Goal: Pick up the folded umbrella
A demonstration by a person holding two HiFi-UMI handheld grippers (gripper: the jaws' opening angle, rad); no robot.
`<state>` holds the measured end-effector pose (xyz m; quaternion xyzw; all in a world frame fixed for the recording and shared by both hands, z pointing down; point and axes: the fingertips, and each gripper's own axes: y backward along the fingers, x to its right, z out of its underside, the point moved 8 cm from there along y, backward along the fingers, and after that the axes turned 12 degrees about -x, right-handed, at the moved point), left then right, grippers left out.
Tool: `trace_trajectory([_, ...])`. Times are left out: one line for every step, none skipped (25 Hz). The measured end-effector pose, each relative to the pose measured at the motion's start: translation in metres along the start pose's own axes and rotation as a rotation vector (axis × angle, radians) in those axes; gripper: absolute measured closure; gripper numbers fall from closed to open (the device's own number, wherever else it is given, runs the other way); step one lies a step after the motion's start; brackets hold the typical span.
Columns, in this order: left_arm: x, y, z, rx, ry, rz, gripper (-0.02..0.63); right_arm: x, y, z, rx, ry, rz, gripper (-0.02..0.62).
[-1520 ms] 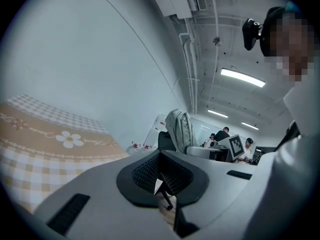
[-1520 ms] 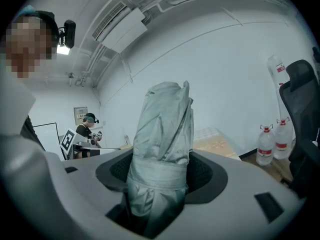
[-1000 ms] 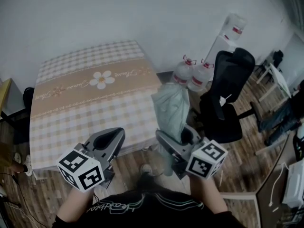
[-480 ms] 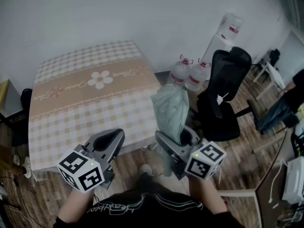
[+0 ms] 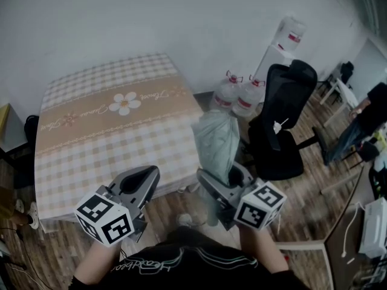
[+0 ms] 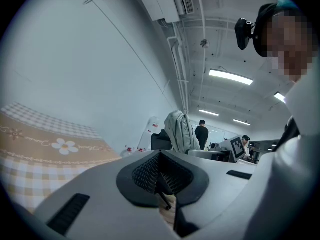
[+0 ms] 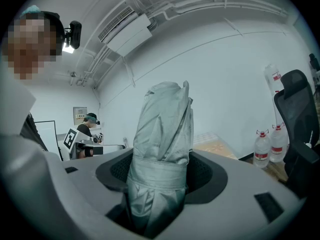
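One folded umbrella (image 5: pixel 216 141), one left gripper (image 5: pixel 147 174), one right gripper (image 5: pixel 224 177), one table (image 5: pixel 109 141), one office chair (image 5: pixel 284 104), three water bottles (image 5: pixel 222 95).

No wording reads clearly. Cursive script flanks a daisy on the checked tablecloth (image 5: pixel 115 128), too small to make out. Script across the person's dark shirt (image 5: pixel 151 261) is equally illegible. Red labels on the water bottles (image 5: pixel 249 98) are blurred. Black-and-white square codes cover the left cube (image 5: pixel 104 217) and right cube (image 5: pixel 260 205).
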<state>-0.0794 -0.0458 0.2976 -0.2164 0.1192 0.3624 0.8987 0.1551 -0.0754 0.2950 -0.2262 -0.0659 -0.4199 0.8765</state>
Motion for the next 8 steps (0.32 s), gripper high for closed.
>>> trace_trajectory([0.000,-0.001,0.000,0.000,-0.002,0.001,0.611,0.000,0.000,0.000,0.000,0.000,0.001,0.311])
trace_trajectory([0.001,-0.001,-0.001,0.000,-0.005,0.003,0.611,0.000,0.001,0.000,0.000,0.000,0.001,0.311])
trace_trajectory([0.001,-0.002,-0.001,-0.001,-0.007,0.003,0.611,0.001,0.001,0.000,0.001,0.001,0.002,0.311])
trace_trajectory([0.001,-0.003,-0.001,-0.002,-0.006,0.002,0.611,0.002,0.001,-0.001,0.002,0.001,0.002,0.311])
trace_trajectory([0.001,-0.005,-0.002,-0.002,-0.003,0.001,0.611,0.004,0.001,-0.001,0.003,0.001,0.002,0.311])
trace_trajectory([0.001,-0.007,-0.002,-0.002,-0.001,-0.001,0.611,0.007,0.001,-0.001,0.004,0.001,0.003,0.311])
trace_trajectory([0.001,-0.010,-0.002,-0.002,0.001,-0.002,0.611,0.010,0.002,-0.002,0.005,0.001,0.003,0.311])
trace_trajectory([0.002,-0.014,-0.003,-0.002,0.002,-0.003,0.611,0.014,0.003,-0.002,0.006,0.001,0.003,0.311])
